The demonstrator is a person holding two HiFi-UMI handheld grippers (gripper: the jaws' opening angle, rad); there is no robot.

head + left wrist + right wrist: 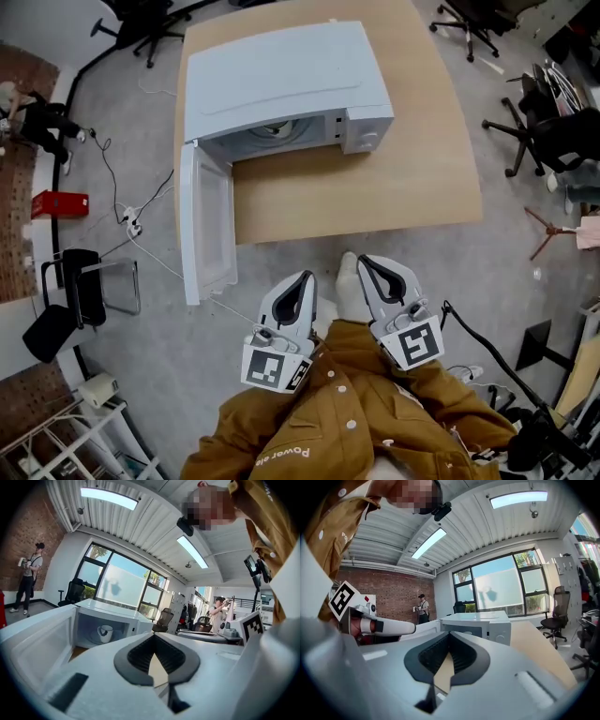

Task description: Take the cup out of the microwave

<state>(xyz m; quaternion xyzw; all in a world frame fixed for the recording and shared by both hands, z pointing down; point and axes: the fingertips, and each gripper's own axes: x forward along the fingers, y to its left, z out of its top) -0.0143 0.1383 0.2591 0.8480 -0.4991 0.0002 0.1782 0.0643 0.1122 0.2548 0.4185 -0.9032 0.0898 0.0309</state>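
Note:
A white microwave (281, 80) stands on a wooden table (375, 192), its door (206, 225) swung wide open toward me past the table's left edge. In the left gripper view a white cup (105, 633) with a dark handle stands upright inside the lit cavity of the microwave (117, 613). Both grippers hang close to my body, well short of the table. The left gripper (303, 280) (154, 636) is shut with nothing between its pads. Beside it the right gripper (373, 267) (449, 634) is also shut and empty, and the microwave (487, 625) shows ahead of it.
Office chairs (534, 131) stand right of and behind the table. On the floor at left lie cables with a power strip (131, 223), a red box (61, 202) and a black folding chair (80, 291). People stand far off in both gripper views.

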